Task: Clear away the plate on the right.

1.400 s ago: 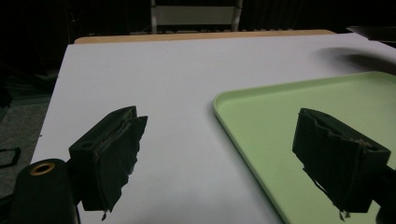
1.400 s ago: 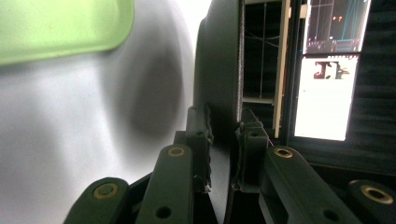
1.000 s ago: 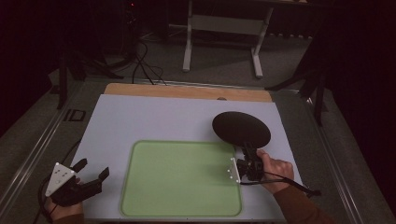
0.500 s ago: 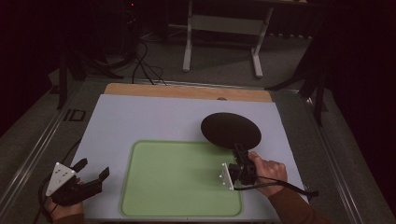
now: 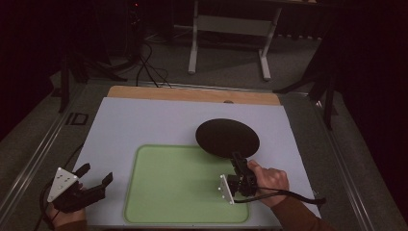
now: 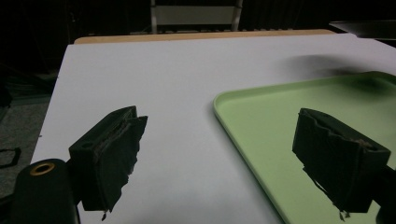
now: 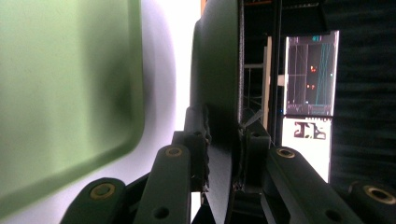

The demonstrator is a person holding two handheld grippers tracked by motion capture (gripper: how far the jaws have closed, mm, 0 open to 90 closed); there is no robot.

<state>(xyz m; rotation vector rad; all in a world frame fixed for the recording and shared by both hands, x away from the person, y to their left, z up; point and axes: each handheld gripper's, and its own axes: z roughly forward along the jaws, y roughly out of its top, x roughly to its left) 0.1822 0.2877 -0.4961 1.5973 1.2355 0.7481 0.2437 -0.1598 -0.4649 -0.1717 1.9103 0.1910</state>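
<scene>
**Black plate held over the far right corner of the green tray**

Landmark: green tray [image 5: 183, 187], flat on the white table cover [image 5: 144, 120], at the near middle of the table.

Right gripper [image 5: 238, 161], at the right edge of the tray, gripped by the right hand [image 5: 267, 180] just outside the tray's right rim. Jaws closed on the near rim of the black plate [image 5: 227, 137]. In the right gripper view, plate [image 7: 219, 93] seen edge-on between the two jaws, pads pressed against both faces of the rim; tray [image 7: 60, 93] to one side of the plate, view turned sideways with the hand.

Plate round, dark, matte. Placed above the far right corner of the tray, partly over the tray's far rim and partly over the white cover beyond it. Lifted or touching the surface: cannot tell from above. In the left gripper view, plate seen as a thin dark edge [image 6: 364, 29] above the tray's far corner, with a soft shadow on the cover and on the tray under it, so apart from the surface there.

Left gripper [image 5: 96, 177], to the left of the tray, near its near left corner, over the white cover. Jaws wide apart, nothing between them. In the left gripper view, one jaw over the cover, the other over the left part of the tray [image 6: 280, 121]. Left hand [image 5: 65, 214] behind the gripper, at the near edge of the table.

Beyond the tray's far side: a strip of bare wood [image 5: 192, 94] at the table's far edge, then a white metal stand [image 5: 231, 29] on the floor.
</scene>
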